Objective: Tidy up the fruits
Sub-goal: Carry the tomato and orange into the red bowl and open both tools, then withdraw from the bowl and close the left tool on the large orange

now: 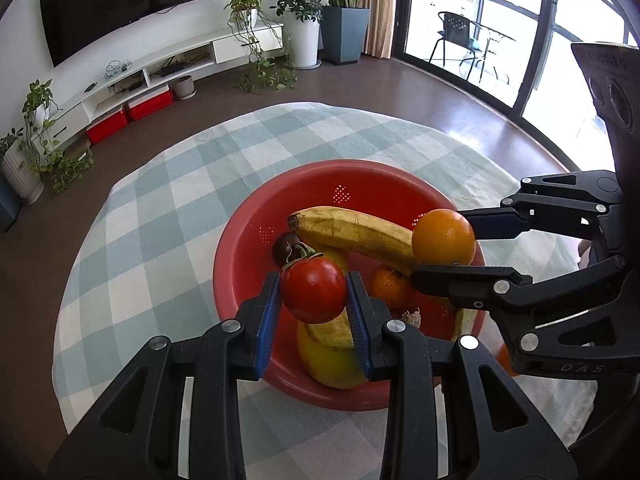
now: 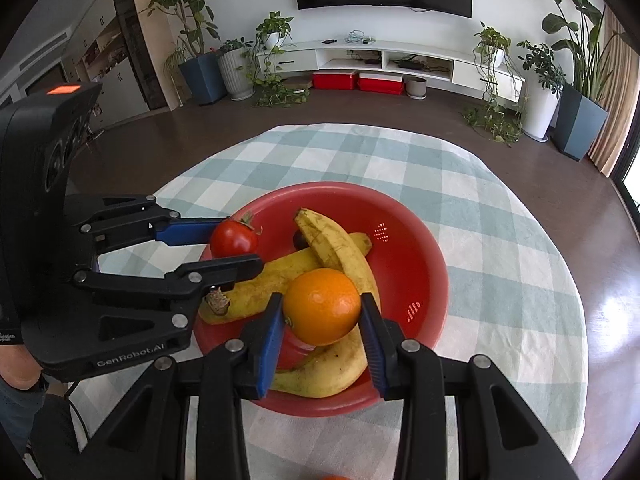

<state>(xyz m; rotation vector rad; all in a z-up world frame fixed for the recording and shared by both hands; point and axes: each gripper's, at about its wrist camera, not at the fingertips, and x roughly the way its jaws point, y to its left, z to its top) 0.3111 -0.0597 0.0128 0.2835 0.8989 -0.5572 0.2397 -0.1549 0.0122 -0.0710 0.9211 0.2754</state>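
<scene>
A red bowl [image 1: 248, 240] [image 2: 424, 264] stands on the checked tablecloth and holds bananas [image 1: 360, 230] [image 2: 340, 248], a small orange [image 1: 390, 286] and a dark fruit [image 1: 285, 246]. My left gripper [image 1: 314, 294] [image 2: 234, 246] is shut on a red tomato [image 1: 314, 290] [image 2: 233, 239] and holds it over the bowl's near-left side. My right gripper [image 2: 322, 308] [image 1: 444, 246] is shut on a large orange [image 2: 322, 306] [image 1: 444, 236] above the bananas.
The round table with the blue-and-white checked cloth [image 1: 160, 208] [image 2: 500, 220] stands on a dark floor. A TV unit, red boxes [image 2: 358, 80] and potted plants line the far wall. A glass door [image 1: 500, 32] lies to the right.
</scene>
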